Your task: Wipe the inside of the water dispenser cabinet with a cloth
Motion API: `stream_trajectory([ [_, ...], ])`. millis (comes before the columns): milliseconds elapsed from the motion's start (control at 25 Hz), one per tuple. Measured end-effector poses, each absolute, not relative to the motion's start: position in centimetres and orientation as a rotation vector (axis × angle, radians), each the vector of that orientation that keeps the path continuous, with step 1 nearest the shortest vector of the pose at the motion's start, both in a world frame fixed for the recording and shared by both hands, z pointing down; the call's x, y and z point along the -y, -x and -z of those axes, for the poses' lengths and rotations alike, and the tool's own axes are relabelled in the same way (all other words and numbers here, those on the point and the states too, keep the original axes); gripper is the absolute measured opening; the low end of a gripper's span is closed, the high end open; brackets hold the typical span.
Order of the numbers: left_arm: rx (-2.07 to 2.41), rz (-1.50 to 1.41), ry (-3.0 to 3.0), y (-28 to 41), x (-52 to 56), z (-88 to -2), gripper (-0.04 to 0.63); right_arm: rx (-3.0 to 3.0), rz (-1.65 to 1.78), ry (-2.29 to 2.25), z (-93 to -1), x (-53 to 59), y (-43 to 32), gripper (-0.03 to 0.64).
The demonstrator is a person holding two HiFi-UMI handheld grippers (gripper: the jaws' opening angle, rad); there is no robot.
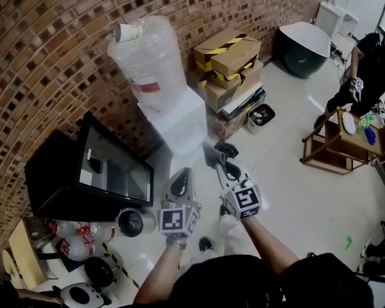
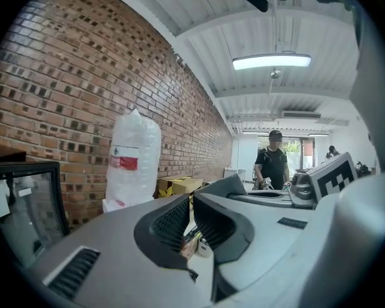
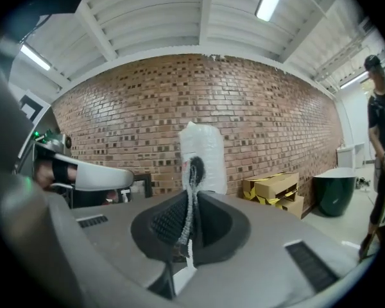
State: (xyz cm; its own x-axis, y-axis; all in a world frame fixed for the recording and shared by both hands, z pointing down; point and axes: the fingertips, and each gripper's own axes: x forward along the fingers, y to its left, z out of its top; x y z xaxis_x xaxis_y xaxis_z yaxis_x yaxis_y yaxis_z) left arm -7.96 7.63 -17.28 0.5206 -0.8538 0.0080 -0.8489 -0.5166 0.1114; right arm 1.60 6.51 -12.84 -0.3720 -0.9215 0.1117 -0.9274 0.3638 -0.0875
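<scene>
Right gripper (image 3: 191,201) fingers clamp the cloth (image 3: 195,171); left gripper (image 2: 191,199) fingers slightly apart

One clear plastic water bottle (image 1: 147,53); one white box-shaped dispenser (image 1: 179,124); one black glass-doored cabinet (image 1: 58,175); one dark grey cloth (image 1: 226,150).

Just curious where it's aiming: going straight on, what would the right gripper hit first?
Probably the big water bottle atop the white dispenser; it sits dead ahead of the right gripper, whose jaws are shut on a cloth. Depth is unclear.
</scene>
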Motion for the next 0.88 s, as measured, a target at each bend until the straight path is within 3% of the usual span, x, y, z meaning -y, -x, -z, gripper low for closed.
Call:
stream_trajectory([
  [320, 1.474, 0.063, -2.694, 10.2, -14.1, 18.6, 0.023, 2.528, -0.202, -1.765, 14.2, -14.9, 1.3, 0.020],
  [880, 1.570, 0.086, -2.672, 10.0, -17.0, 20.4, 0.023, 2.583, -0.137, -1.682, 15.9, -17.8, 2.0, 0.020],
])
